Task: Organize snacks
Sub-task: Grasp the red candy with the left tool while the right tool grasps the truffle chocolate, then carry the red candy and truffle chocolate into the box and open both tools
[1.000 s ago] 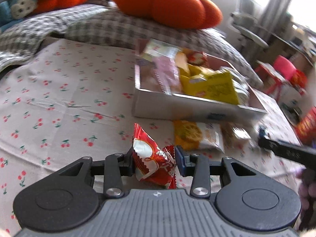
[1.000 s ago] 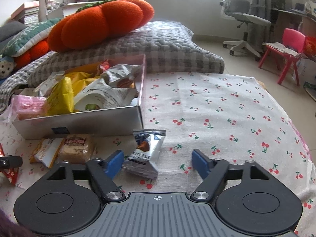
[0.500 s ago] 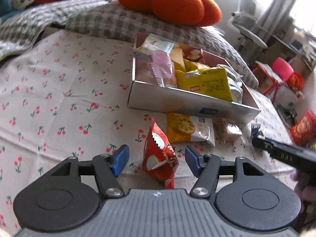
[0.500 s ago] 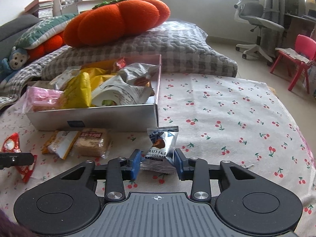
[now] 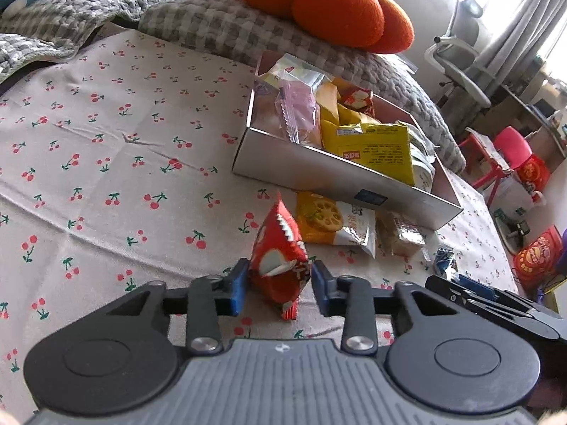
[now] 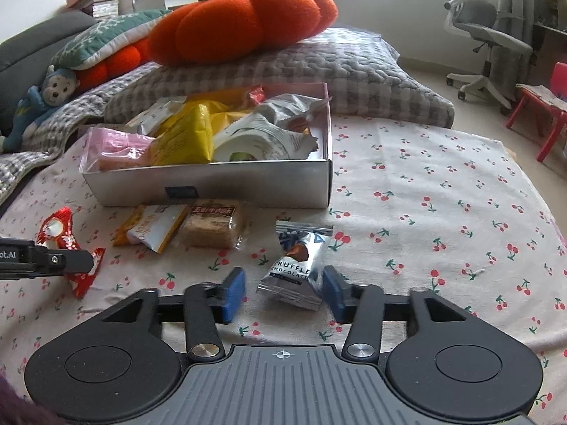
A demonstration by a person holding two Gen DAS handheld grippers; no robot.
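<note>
Left wrist view: my left claw [image 5: 277, 285] is closing on the red packet [image 5: 278, 260] on the bed, pads touching it; next, lift it into the box [image 5: 340, 177].

Right wrist view: my right claw [image 6: 283, 292] is opening, released around the chocolate packet [image 6: 297, 269]; it needs regripping.

On the cloth [image 6: 425, 177]: box [image 6: 212, 184] at the middle, packets piled inside. Just before its front wall, lotus-chip packet [image 6: 152, 228] left of biscuit packet [image 6: 212, 226]. Nearer still, truffle packet [image 6: 297, 265] to the right, candy packet [image 5: 278, 262] far left. Behind the box, pillow [image 6: 319, 67] under cushion [image 6: 241, 24].
</note>
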